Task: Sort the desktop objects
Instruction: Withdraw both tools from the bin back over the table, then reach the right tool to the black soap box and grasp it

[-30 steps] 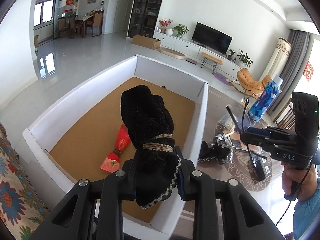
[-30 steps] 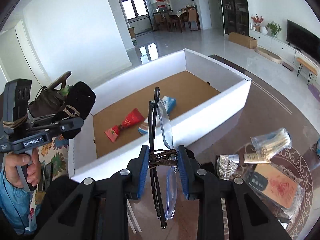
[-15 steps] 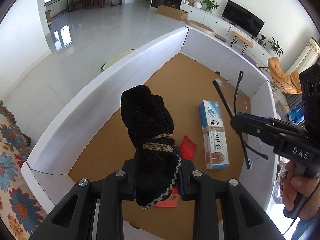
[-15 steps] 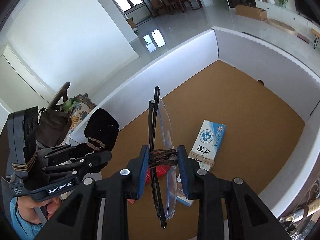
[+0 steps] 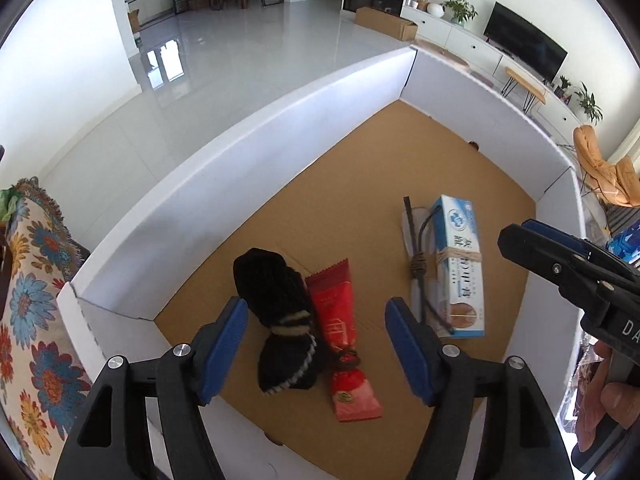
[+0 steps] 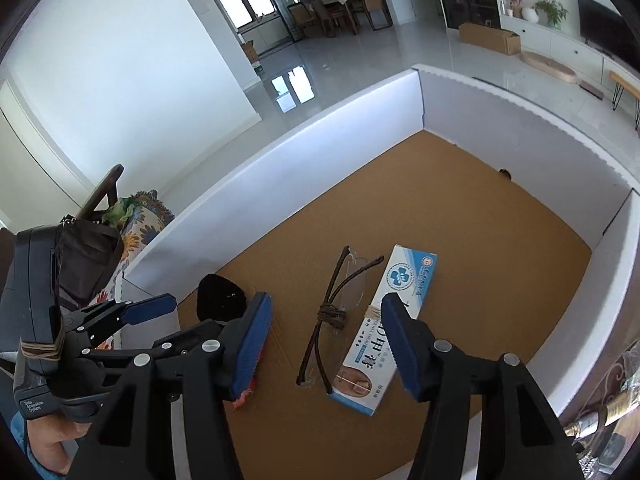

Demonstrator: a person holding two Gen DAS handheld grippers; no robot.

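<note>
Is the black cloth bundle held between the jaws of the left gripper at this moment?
No, the black cloth bundle lies on the brown floor of the white box, and the left gripper has its jaws wide apart above it.

Both wrist cams sit close above the white-walled box (image 5: 248, 128), tilted down at its brown floor past their own jaws. Shared bits: the blue-white carton (image 5: 460, 264) (image 6: 384, 332) and glasses (image 5: 420, 268) (image 6: 332, 316). Each view catches the other gripper at its edge.

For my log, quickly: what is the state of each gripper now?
Left gripper: open, holding nothing.
Right gripper: open, holding nothing.
</note>
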